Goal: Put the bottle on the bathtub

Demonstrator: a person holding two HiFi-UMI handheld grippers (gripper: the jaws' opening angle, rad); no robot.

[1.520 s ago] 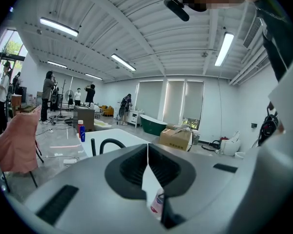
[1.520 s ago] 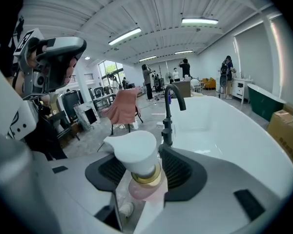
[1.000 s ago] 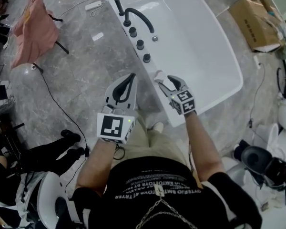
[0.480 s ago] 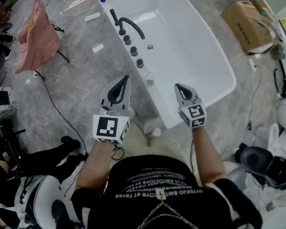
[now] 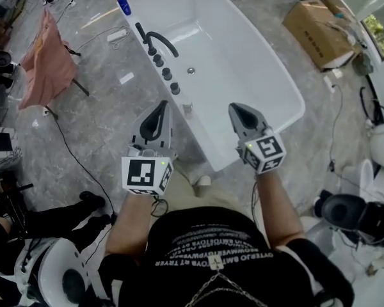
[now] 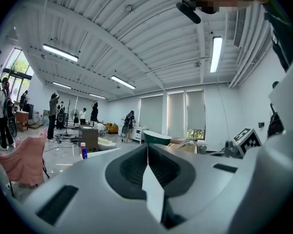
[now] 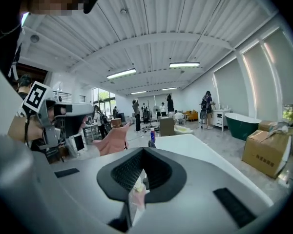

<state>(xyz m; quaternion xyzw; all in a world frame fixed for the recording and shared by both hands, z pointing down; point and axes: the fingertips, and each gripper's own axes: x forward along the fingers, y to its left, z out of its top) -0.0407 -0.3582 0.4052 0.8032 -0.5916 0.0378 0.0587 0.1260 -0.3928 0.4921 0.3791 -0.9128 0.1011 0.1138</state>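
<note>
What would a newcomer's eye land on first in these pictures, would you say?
The big white bathtub fills the middle of the head view, with a black faucet on its rim at the left and a small pale bottle standing on that rim just nearer. Below it, the left gripper and right gripper hover side by side, both shut and empty.

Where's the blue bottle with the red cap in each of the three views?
Head view: blue bottle, top left, at the bathtub's far corner.
Left gripper view: it stands left of centre.
Right gripper view: it stands near the centre.
Shared landmark: pink cloth, left of the bottle in all three.
</note>
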